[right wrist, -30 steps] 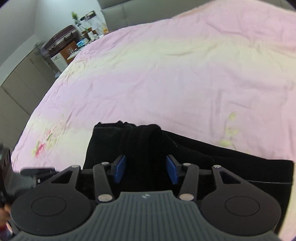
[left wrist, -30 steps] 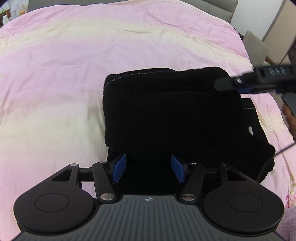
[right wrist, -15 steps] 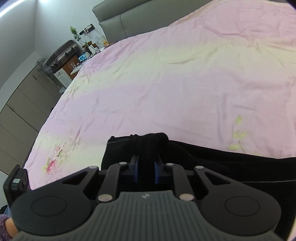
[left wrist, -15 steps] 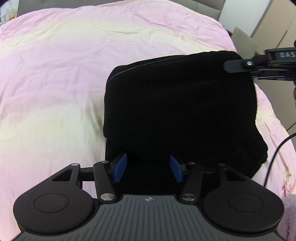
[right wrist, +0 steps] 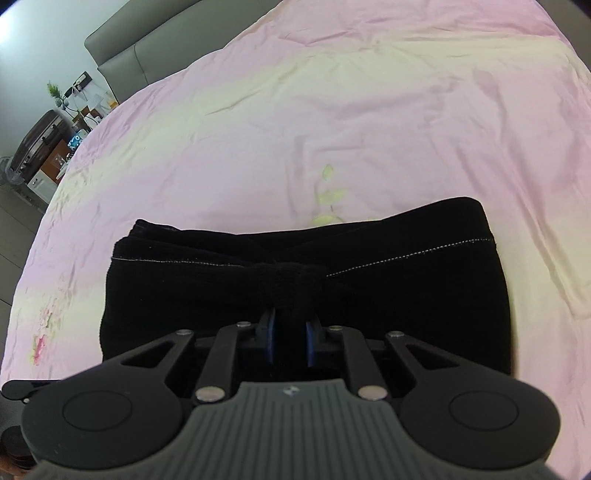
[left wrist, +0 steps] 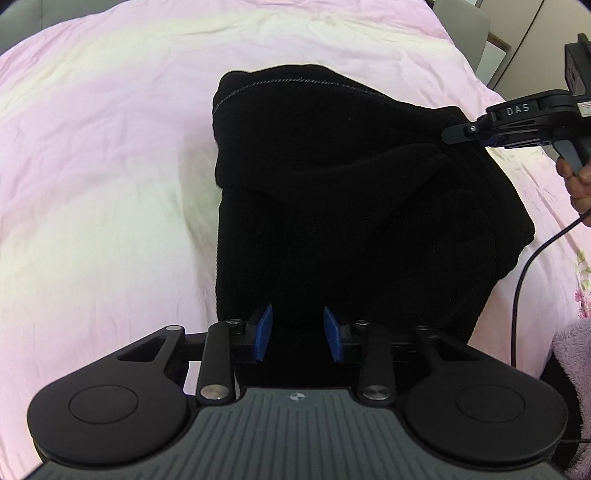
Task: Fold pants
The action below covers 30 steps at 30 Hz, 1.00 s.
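The black pants point(left wrist: 332, 206) lie folded in a thick bundle on the pink bedspread point(left wrist: 92, 184). My left gripper point(left wrist: 297, 332) is open at the bundle's near edge, blue pads on either side of the fabric without pinching it. My right gripper point(right wrist: 290, 341) is shut on a bunched fold of the pants point(right wrist: 291, 280) and holds it up. In the left wrist view the right gripper point(left wrist: 480, 134) grips the top layer at the right side. The pants' stitched hem point(right wrist: 406, 253) runs across the top layer.
The pink and cream bedspread point(right wrist: 332, 110) spreads all around the pants. A grey headboard point(right wrist: 147, 48) and a bedside stand with clutter point(right wrist: 55, 140) are at the far left. A black cable point(left wrist: 532, 266) hangs at the right. A grey chair point(left wrist: 465, 33) stands beyond the bed.
My right gripper closed on the fold of the pants and pulled the top layer across the bundle. My left gripper's pads have come a little closer together but stay open.
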Tool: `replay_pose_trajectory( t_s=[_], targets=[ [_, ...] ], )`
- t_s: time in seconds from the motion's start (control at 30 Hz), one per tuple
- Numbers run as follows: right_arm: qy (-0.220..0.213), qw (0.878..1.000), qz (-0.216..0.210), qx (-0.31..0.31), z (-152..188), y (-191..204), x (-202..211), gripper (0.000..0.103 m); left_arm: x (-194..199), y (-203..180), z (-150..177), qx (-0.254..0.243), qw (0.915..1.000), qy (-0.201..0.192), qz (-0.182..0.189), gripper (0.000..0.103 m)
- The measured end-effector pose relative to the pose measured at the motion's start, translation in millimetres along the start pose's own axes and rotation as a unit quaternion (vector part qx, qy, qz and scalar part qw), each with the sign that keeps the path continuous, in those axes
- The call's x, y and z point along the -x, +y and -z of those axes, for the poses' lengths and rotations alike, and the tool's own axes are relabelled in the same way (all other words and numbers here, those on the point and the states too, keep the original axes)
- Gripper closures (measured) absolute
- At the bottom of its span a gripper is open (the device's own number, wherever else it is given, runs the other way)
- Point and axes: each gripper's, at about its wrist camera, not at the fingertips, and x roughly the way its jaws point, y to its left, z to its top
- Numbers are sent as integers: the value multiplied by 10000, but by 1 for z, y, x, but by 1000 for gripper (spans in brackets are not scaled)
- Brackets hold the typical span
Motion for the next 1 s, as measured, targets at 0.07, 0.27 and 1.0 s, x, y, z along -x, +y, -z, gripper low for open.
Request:
replay_pose_trajectory(
  t_s=[0.07, 0.27, 1.0],
  targets=[
    [57, 10000, -9, -32, -2, -1, -7, 93, 4, -3, -2, 53, 10000, 30, -33, 65],
    [56, 10000, 11, 79, -6, 1, 6, 59, 31, 4, -30, 78, 9993, -375, -44, 65],
    [259, 9980, -274, 513, -13, 6, 7, 87, -53, 85, -153, 2619, 9592, -721, 787, 103]
  ],
)
